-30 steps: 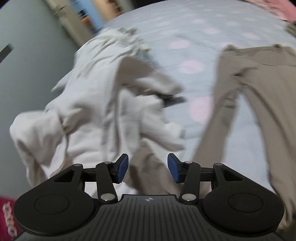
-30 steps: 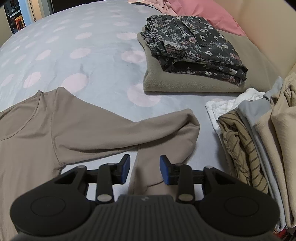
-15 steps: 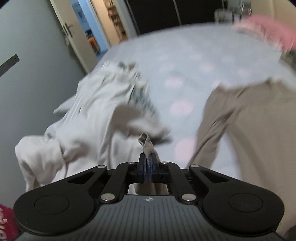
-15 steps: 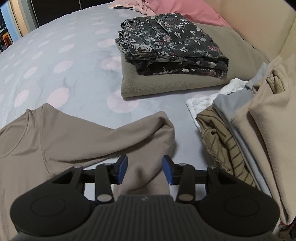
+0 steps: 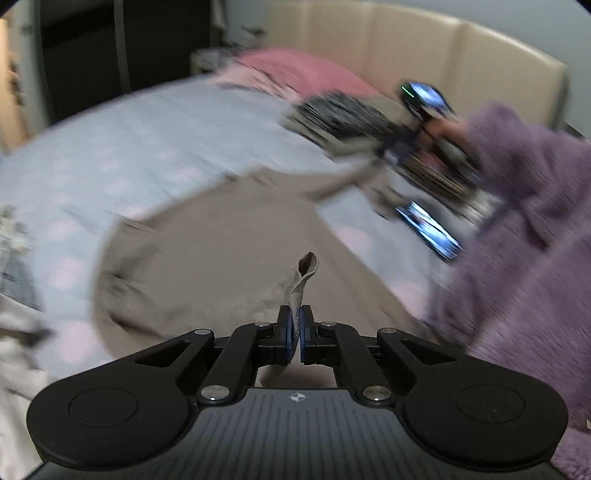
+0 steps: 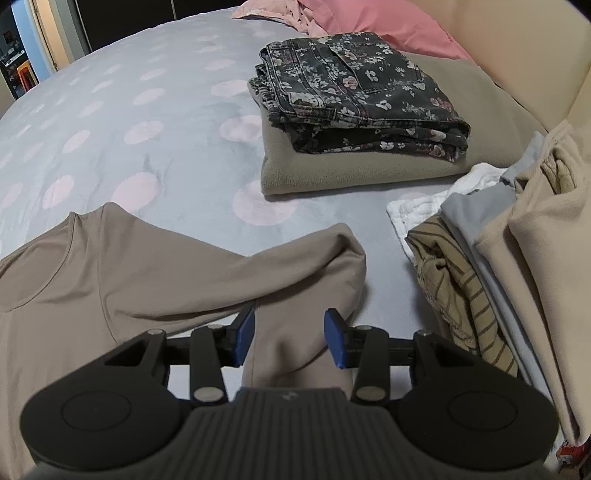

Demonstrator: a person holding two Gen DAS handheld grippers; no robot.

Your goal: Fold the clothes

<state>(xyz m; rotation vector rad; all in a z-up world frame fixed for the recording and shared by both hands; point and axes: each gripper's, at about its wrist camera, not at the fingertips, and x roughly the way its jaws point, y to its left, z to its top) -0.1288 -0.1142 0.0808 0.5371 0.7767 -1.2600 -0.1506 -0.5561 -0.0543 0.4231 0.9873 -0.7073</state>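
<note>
- Taupe knit shirt (image 6: 122,273), thin and limp, spread on the dotted bed (image 6: 110,122); it will sag and slide unless held at cuff or hem.
- Left claw (image 5: 294,334) clamped on a pinch of its fabric.
- Right claw (image 6: 289,339) apart, straddling the sleeve (image 6: 295,332).
- Folded stack (image 6: 362,110) beyond.

A bed (image 6: 155,122) with a pale blue cover dotted in pink fills most of both views. A padded beige headboard (image 5: 424,62) curves across the upper right. At upper left, a dark doorway (image 6: 122,18) stands beside a lit opening (image 6: 22,48). The light is dim.
</note>
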